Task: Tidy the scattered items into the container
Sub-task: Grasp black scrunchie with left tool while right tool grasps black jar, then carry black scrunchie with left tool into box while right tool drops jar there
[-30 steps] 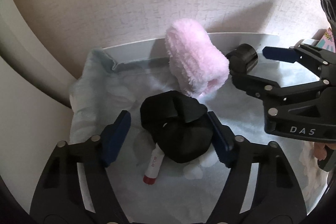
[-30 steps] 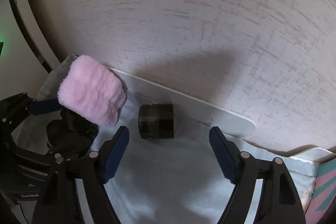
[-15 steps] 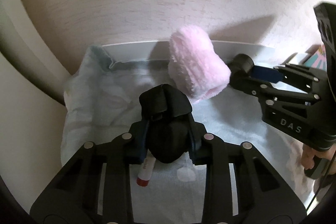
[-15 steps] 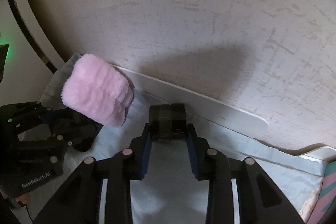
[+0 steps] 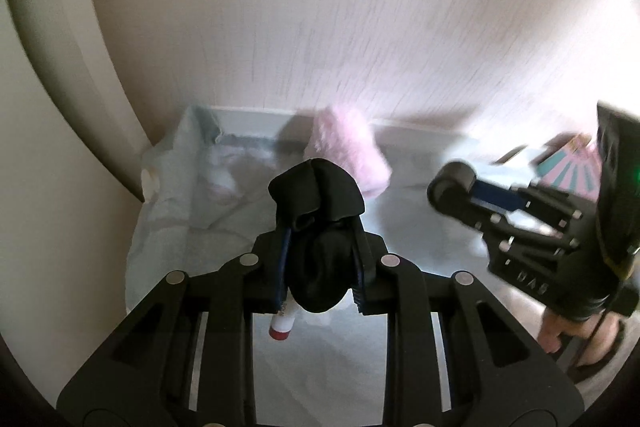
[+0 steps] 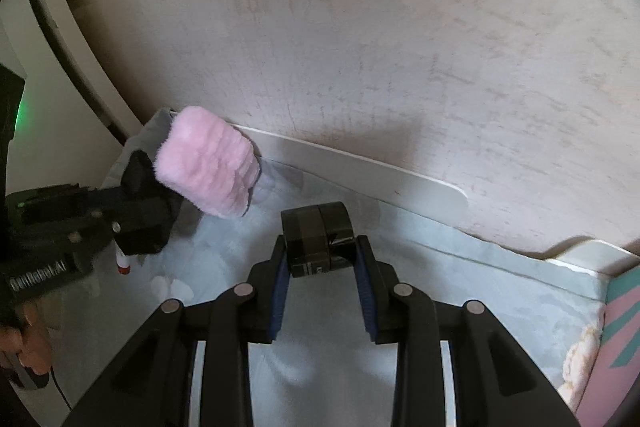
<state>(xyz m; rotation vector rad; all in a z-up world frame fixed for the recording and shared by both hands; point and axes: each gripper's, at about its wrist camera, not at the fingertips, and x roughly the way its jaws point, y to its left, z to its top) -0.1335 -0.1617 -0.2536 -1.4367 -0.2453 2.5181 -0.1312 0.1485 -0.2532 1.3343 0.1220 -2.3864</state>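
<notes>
Since a second ago, we had closed both hand-held grippers and lifted. Our left hand-held gripper (image 5: 320,263) pinched the black cloth bundle (image 5: 318,211), a red-capped tube (image 5: 282,323) hanging beneath. Our right hand-held gripper (image 6: 322,267) clamped the dark jar (image 6: 318,239) above the pale bedsheet (image 6: 460,279), near the pink fluffy item (image 6: 206,167).

A textured wall (image 6: 360,47) and its pale ledge (image 6: 360,167) close off the back of the light blue sheet (image 6: 480,287). A pink fluffy roll (image 6: 208,167) leans at the ledge, a red-capped tube (image 5: 280,323) lies nearby, and open sheet stretches toward the pink-and-teal box (image 6: 624,315).
</notes>
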